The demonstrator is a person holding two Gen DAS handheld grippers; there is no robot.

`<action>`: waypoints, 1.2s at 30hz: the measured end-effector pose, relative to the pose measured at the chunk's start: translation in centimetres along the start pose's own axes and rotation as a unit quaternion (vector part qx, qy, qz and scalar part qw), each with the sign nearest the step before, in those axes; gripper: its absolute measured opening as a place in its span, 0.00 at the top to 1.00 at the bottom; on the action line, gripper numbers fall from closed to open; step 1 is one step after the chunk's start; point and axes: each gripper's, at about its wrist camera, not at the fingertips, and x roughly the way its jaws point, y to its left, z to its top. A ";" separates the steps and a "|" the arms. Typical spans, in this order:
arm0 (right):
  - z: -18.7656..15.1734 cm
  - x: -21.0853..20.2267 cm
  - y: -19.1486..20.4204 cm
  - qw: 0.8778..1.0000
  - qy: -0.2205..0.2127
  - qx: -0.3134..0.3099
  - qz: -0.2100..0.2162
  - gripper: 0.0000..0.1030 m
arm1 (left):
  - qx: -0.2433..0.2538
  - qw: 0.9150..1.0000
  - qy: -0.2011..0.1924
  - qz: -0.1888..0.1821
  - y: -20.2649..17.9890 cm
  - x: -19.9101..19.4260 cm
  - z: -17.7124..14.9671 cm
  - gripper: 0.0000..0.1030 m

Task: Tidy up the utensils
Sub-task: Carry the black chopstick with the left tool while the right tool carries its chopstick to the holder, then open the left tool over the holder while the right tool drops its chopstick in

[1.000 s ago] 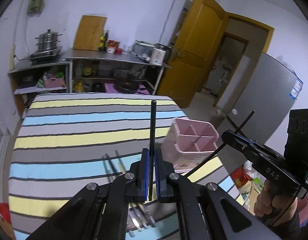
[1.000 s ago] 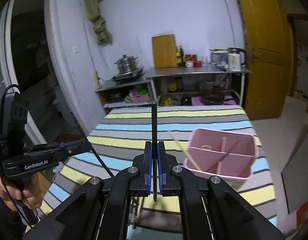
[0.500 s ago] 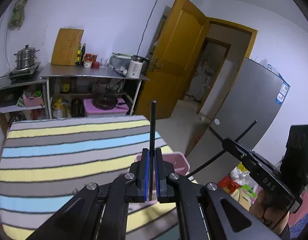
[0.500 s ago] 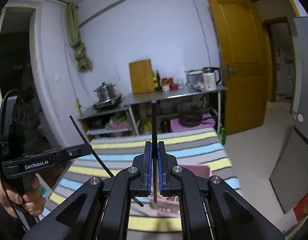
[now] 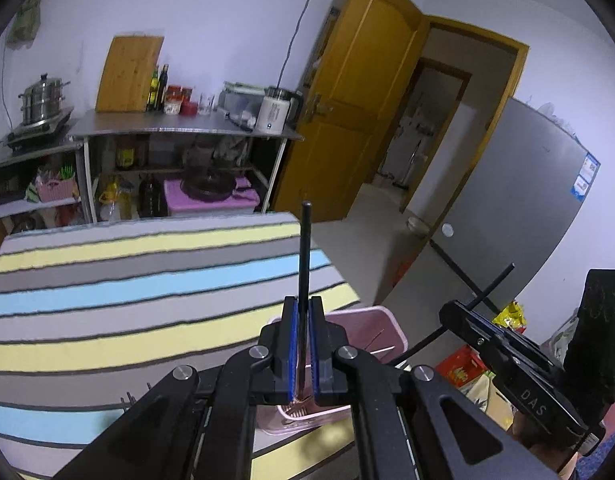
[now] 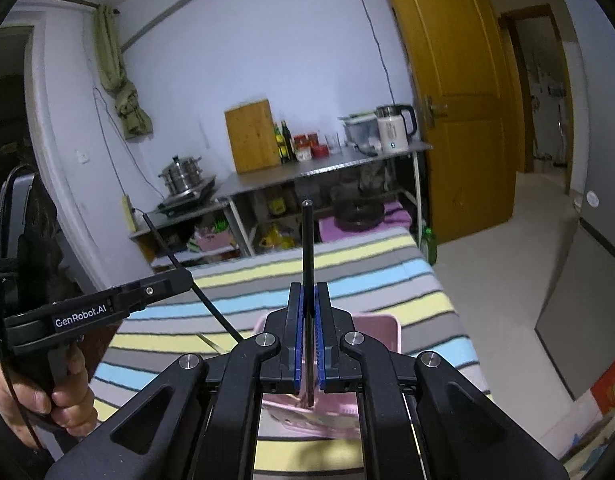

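The left gripper (image 5: 303,350) is clamped on a thin black chopstick (image 5: 305,264) standing upright between its blue pads. The right gripper (image 6: 307,340) pinches a second black chopstick (image 6: 307,248) likewise. Directly below both grippers sits the pink plastic divided utensil box (image 5: 377,322) on the striped desk (image 5: 127,280).
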 end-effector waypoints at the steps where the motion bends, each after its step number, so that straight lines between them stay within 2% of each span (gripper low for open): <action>1: -0.3 0.5 -0.2 1.000 0.007 0.003 0.001 0.95 | -0.001 1.000 0.005 0.000 0.2 0.6 -0.2 0.95; 6: -1.8 2.2 -0.8 0.999 0.033 0.011 0.003 0.95 | 0.003 1.000 0.025 0.012 0.8 2.4 -1.4 0.95; 14: -2.8 3.5 -1.2 0.998 0.057 0.017 0.004 0.93 | 0.000 1.000 0.019 0.022 1.4 2.2 -1.8 0.93; 16: -2.8 3.1 -1.2 0.998 0.052 0.017 0.002 0.85 | -0.002 1.000 0.011 0.023 1.6 1.5 -1.7 0.92; 21: -2.6 1.8 -1.1 0.999 0.037 0.014 -0.003 0.76 | -0.002 1.000 -0.013 0.022 1.9 -0.9 -1.6 0.90; 32: -3.0 -2.2 0.4 1.000 0.008 -0.015 -0.018 0.76 | 0.016 0.998 -0.053 0.036 1.5 -7.2 -4.4 0.90; 34: -3.2 -3.1 0.8 1.000 0.002 -0.021 -0.018 0.76 | 0.017 0.997 -0.057 0.039 1.5 -8.0 -5.1 0.88; 36: -3.3 -3.8 1.4 1.000 -0.001 -0.027 -0.015 0.76 | 0.015 0.997 -0.063 0.041 1.5 -9.0 -5.9 0.82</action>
